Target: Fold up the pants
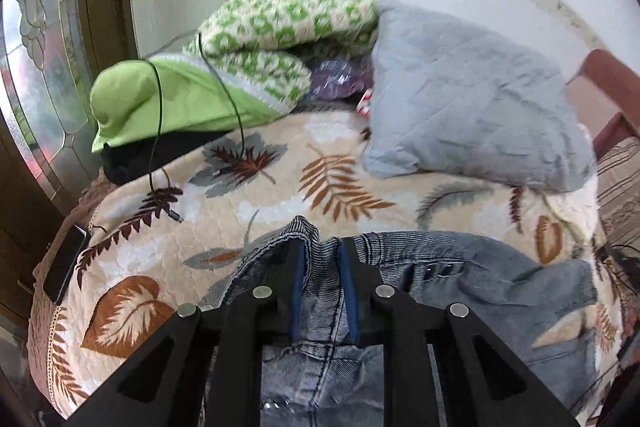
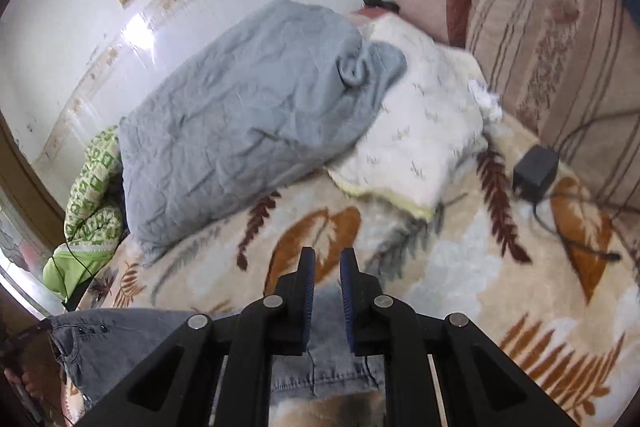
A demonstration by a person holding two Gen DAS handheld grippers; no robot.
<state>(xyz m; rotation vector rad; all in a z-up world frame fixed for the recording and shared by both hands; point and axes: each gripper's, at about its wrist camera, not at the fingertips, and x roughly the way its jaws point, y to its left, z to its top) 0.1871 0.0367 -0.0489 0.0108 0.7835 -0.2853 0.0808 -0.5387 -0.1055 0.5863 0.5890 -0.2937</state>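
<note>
Left wrist view: left tongs (image 1: 320, 247) pinching a bunched fold of the blue jeans (image 1: 460, 267), lifted off the bed.
Right wrist view: right tongs (image 2: 327, 261) nearly pressed together; denim between the pads lower down, grip uncertain.
Jeans: spread across the near edge of the leaf-print bedspread (image 1: 240, 187).
Behind: grey pillow (image 2: 240, 115), green patterned blanket (image 1: 280, 15).

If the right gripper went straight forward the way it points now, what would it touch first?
Probably the leaf-patterned beige bedspread just beyond the right gripper, around the orange-brown leaf print. The crumpled grey quilted blanket and the white pillow lie farther back. Depth is hard to judge in this fisheye view.
</note>
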